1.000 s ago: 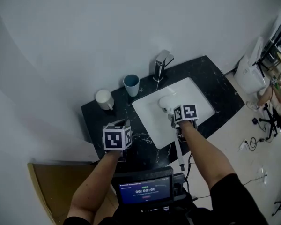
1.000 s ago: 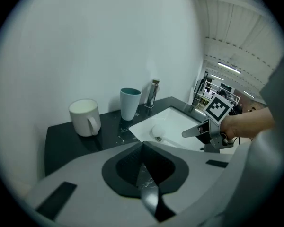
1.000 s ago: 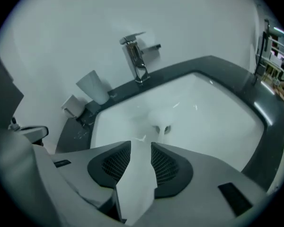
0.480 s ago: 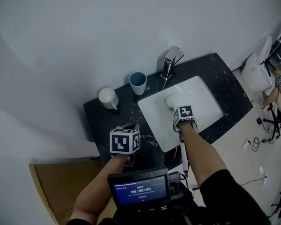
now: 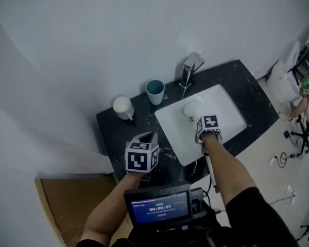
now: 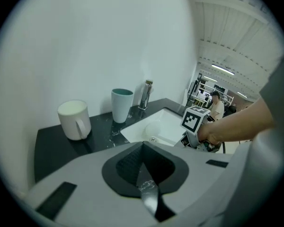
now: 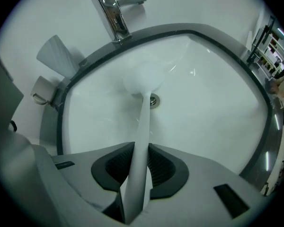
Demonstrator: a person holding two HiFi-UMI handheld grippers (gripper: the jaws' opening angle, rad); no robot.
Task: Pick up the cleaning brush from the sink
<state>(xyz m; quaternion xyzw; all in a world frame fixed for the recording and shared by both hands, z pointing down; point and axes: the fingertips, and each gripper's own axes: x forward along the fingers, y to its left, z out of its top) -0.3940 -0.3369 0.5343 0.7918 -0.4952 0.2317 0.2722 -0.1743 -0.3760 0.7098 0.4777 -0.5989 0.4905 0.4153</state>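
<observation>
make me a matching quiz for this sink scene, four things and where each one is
Things:
1 white mug
2 teal cup
3 faucet
4 cleaning brush

Places:
a in the sink
b on the counter, furthest from the sink
c on the counter, between mug and faucet
d at the sink's back rim

Pairs: 1-b, 2-c, 3-d, 4-a

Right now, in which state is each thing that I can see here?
cleaning brush: head down in the sink, handle gripped.
right gripper: jaws have just been closing, now shut on the brush handle.
left gripper: shut, empty.
faucet: off.
teal cup: upright.
white mug: upright.
</observation>
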